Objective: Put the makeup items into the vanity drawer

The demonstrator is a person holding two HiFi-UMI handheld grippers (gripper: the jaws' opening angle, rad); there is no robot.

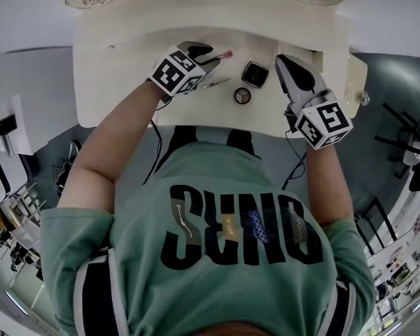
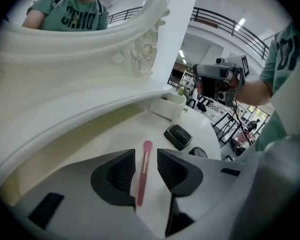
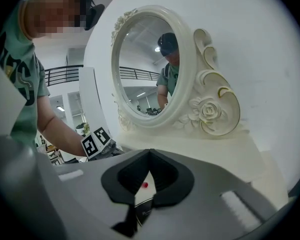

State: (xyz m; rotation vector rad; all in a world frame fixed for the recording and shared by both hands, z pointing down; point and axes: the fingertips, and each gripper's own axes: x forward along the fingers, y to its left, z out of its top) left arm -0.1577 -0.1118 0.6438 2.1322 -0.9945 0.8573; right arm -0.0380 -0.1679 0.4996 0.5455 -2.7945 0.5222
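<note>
A pink makeup brush (image 2: 144, 170) lies on the cream vanity top (image 1: 126, 68), between the fingers of my open left gripper (image 2: 145, 154); the pads stand apart from it. In the head view this gripper (image 1: 207, 53) is at the top's middle and the brush tip (image 1: 225, 54) pokes out to its right. A thin pencil (image 1: 215, 84), a black square compact (image 1: 255, 74) and a round compact (image 1: 242, 95) lie to the right of it. My right gripper (image 1: 281, 59) hovers beyond them, tips together, holding nothing.
A cream drawer front with a round knob (image 1: 364, 98) juts out at the vanity's right end. An ornate oval mirror (image 3: 150, 64) stands at the back of the top. The person's body is close to the front edge (image 1: 210, 128).
</note>
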